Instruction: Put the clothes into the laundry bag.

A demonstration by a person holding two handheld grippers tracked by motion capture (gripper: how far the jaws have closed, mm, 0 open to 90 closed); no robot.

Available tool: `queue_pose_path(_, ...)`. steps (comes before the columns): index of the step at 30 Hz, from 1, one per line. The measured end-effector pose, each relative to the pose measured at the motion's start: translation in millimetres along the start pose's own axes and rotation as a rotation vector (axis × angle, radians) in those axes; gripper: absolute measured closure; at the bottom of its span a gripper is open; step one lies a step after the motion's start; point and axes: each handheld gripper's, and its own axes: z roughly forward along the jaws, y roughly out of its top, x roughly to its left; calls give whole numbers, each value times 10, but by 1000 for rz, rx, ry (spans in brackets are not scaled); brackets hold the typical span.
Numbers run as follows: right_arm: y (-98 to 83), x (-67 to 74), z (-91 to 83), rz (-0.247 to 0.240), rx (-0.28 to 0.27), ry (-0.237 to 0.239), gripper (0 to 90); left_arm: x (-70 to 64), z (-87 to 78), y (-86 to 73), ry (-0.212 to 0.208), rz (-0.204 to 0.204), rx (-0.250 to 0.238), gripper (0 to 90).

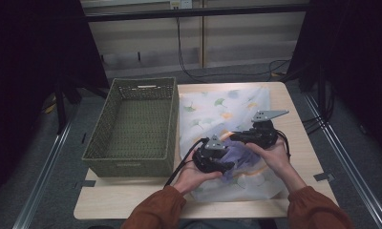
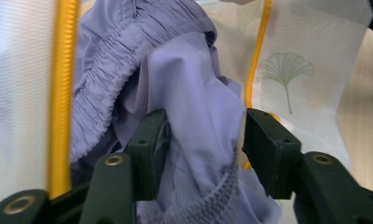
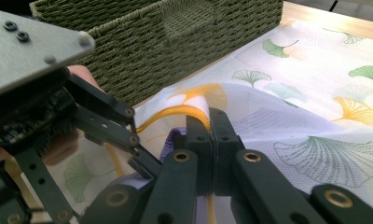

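Note:
A white mesh bag [image 1: 217,109] printed with ginkgo leaves lies flat on the table, its opening edged by a yellow zipper [image 2: 61,93]. A purple garment [image 1: 239,155] with a gathered waistband [image 2: 175,70] sits in that opening. My left gripper [image 1: 230,165] is at the bag's mouth; in its own view the left gripper [image 2: 201,135] has its jaws apart, with purple cloth lying loose between them. My right gripper [image 1: 233,136] holds up the upper lip of the bag. In the right gripper view that gripper [image 3: 210,126] is shut on the mesh edge beside the yellow zipper.
An empty green woven basket [image 1: 127,167] stands left of the bag, and its wall [image 3: 175,42] is close behind the grippers. Bare wooden tabletop [image 1: 132,200] shows at the front and the right edge. Dark frames and cables surround the table.

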Motion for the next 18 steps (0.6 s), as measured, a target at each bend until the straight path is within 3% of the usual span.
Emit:
queue_pose_path(6,7,4,-18,-4,-3,1,894,34,178,-39,3,-6,42,360)
queue_pose_path(9,4,1,-9,-6,0,3,894,28,220,-58,-7,13,61,340)
queue_pose_path(10,2,1,-7,-6,2,2,894,19,223,-58,10,20,78,336)
queue_pose_path(13,-4,3,-3,-7,7,0,894,28,246,-84,27,55,109,349)
queue_pose_path(14,-3,2,-4,-8,8,-1,894,15,273,-99,41,38,99,378)
queue_pose_path(16,-2,0,-7,-5,5,-1,894,39,281,-112,49,70,125,432)
queue_pose_path(17,-4,0,-8,-5,5,0,894,19,303,-127,74,50,92,466)
queue_pose_path(18,-6,1,-9,-4,4,-3,893,22,295,-123,112,79,117,519)
